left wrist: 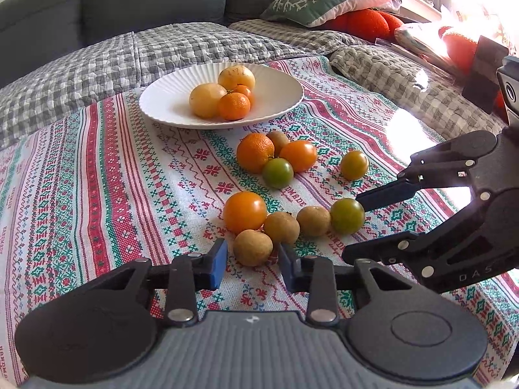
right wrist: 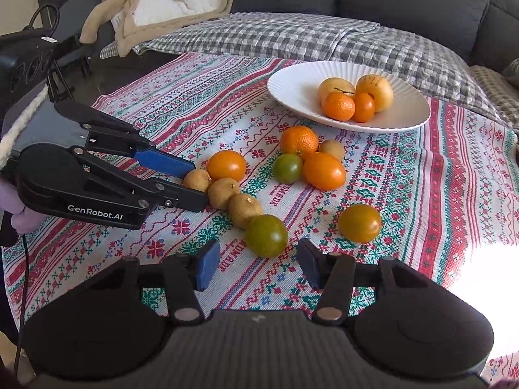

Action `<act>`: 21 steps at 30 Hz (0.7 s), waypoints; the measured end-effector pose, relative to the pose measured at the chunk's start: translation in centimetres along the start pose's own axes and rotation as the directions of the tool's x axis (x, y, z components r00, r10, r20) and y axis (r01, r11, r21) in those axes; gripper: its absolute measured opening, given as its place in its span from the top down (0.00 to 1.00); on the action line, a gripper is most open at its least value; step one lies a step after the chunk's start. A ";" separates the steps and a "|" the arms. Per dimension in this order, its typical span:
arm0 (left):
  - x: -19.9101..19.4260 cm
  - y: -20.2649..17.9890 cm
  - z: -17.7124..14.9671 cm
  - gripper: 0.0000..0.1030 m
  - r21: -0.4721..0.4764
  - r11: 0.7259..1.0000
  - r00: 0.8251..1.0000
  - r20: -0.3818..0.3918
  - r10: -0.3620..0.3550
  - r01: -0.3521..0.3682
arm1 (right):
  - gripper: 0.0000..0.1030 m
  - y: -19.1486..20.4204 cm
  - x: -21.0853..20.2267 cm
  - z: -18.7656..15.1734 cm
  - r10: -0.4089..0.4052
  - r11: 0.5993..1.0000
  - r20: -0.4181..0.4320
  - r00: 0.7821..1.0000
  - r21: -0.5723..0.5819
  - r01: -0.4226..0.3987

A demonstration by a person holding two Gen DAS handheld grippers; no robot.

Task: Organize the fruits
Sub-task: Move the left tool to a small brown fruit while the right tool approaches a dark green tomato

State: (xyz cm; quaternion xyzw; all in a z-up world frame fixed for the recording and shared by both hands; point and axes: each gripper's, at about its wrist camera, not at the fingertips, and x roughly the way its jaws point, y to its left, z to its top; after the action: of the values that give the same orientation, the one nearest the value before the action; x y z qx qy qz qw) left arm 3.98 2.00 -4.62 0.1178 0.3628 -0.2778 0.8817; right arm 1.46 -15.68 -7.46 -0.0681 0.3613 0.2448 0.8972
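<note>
A white plate (left wrist: pixel 285 97) holds several yellow and orange fruits. Loose fruits lie on the patterned cloth. My left gripper (left wrist: pixel 252 254) is open around a brown longan (left wrist: pixel 252 246); it also shows in the right wrist view (right wrist: pixel 196 183), with the longan (right wrist: pixel 197 180) between its tips. My right gripper (right wrist: pixel 256 259) is open just short of a green tomato (right wrist: pixel 266 235); in the left wrist view the right gripper (left wrist: pixel 352 227) has its jaws on either side of that tomato (left wrist: pixel 346 215). An orange tomato (left wrist: pixel 245 211) and two more longans (left wrist: pixel 281 227) lie beside them.
A farther cluster holds a mandarin (left wrist: pixel 255 152), an orange tomato (left wrist: pixel 298 155), a green tomato (left wrist: pixel 277 171) and a longan. A lone yellow-green tomato (left wrist: pixel 354 164) lies right. A checked quilt (left wrist: pixel 194 48), grey sofa and pillow (left wrist: pixel 327 0) lie behind.
</note>
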 end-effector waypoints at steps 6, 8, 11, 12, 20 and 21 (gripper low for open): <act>0.0 -0.1 0.1 0.96 0.001 1.000 1.000 -0.001 0.002 -0.002 | 0.60 0.0 0.0 0.2 0.003 1.000 0.011 1.000 -0.001 -0.003; 0.0 -0.1 0.1 0.96 0.000 1.000 1.000 -0.003 0.002 -0.002 | 0.61 -0.1 0.0 0.3 0.000 1.000 0.013 1.000 0.001 0.000; 0.0 -0.1 0.2 0.96 0.000 1.000 1.000 -0.005 0.001 -0.001 | 0.64 -0.2 0.1 0.3 -0.005 1.000 0.014 1.000 0.005 0.005; 0.0 -0.1 0.2 0.96 0.000 1.000 1.000 -0.005 0.002 -0.002 | 0.65 -0.2 0.1 0.2 -0.006 1.000 0.013 1.000 0.004 0.006; 0.1 -0.1 0.3 0.97 0.005 1.000 1.000 -0.010 0.004 -0.004 | 0.74 -0.2 0.3 0.2 -0.015 1.000 0.014 1.000 -0.003 0.015; 0.0 -0.1 0.3 0.97 0.007 1.000 1.000 -0.010 0.005 -0.005 | 0.74 -0.2 0.3 0.2 -0.016 1.000 0.013 1.000 -0.002 0.016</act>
State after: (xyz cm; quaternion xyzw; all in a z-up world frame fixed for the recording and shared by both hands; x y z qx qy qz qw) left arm 4.09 1.80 -4.46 0.1229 0.3658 -0.2763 0.8802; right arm 1.92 -15.69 -7.54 -0.0706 0.3548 0.2385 0.9013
